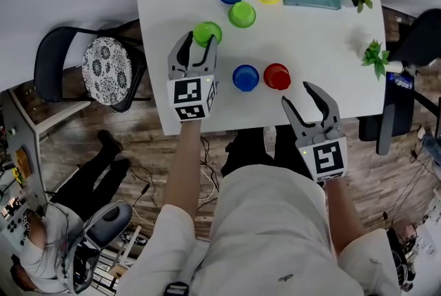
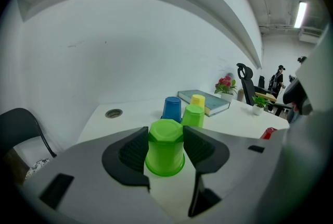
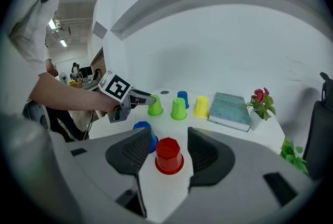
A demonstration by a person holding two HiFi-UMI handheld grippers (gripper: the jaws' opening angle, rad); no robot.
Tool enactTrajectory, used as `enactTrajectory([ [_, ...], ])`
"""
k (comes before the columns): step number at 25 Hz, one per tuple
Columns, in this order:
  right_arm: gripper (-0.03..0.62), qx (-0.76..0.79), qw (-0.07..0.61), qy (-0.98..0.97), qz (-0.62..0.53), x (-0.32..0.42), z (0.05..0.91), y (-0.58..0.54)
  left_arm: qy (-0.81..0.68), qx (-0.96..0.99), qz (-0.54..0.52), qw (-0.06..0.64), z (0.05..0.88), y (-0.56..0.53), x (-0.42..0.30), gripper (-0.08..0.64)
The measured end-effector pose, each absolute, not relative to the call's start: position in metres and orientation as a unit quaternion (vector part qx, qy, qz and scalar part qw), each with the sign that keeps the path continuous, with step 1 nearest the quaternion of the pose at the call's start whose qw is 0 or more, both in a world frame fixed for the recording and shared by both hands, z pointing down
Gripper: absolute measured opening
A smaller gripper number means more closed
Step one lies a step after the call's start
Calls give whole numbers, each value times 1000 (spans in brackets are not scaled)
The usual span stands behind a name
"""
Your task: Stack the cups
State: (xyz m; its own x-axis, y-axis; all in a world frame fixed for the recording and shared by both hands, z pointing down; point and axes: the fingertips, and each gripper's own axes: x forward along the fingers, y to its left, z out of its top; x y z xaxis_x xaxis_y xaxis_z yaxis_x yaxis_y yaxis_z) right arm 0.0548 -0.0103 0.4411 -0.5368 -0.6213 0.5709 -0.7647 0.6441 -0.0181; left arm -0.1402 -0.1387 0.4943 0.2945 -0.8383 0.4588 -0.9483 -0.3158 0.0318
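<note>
Picking up the first cup is the step in hand: nothing is stacked yet, and all six cups stand upside down and apart on the white worktop (image 1: pixel 313 47). The left gripper (image 1: pixel 200 38) has its jaws round the green cup (image 2: pixel 165 146) near the worktop's left edge. The pads lie against the cup's upper sides with no gap that I can see, so I take it as clamped, though the cup's rim is on the surface. The right gripper (image 1: pixel 298 95) hovers at the near edge with its jaws apart and nothing between them. The red cup (image 3: pixel 169 155) stands just ahead of its tips, with the blue cup (image 1: pixel 245 78) touching or just beside it on the left.

Next, I judge, the left gripper must lift the green cup straight up and clear. It should then carry the cup over another one, the second green cup (image 1: pixel 242 14) being the nearest match, and lower it squarely so that it slides down over it. The right gripper has only to move forward and close on the red cup.
</note>
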Motion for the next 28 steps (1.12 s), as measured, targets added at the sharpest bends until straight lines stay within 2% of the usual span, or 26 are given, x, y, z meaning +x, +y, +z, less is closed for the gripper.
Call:
enactTrajectory([
  [28, 213, 371, 253, -886, 117, 32, 433, -20, -563, 785, 186, 180, 497, -25, -134, 213],
])
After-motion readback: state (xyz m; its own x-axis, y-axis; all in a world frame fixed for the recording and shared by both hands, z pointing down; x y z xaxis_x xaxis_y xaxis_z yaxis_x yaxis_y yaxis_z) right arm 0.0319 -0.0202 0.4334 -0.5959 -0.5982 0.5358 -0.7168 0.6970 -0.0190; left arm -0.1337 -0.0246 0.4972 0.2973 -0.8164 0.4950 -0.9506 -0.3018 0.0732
